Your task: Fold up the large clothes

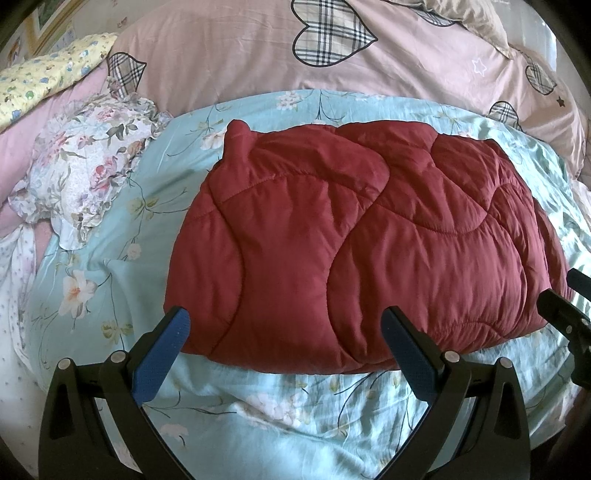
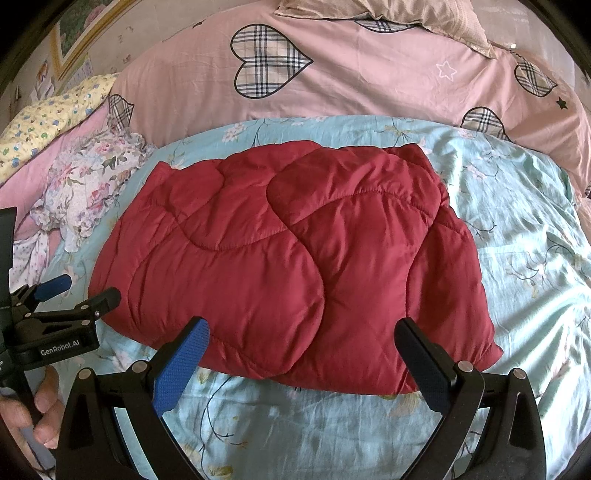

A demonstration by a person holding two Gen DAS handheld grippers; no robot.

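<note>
On the bed, our folded maroon quilted garment (image 1: 351, 251) lies finished; both grippers' jaws gape empty; next, withdraw.

Bright daylight, soft shadows, sharp focus, fisheye-warped edges

Home bedroom, bed with floral sheet (image 1: 110, 266), pink heart-print duvet (image 1: 229, 51), ruffled floral pillow (image 1: 85, 173), framed picture (image 2: 85, 33)
</note>
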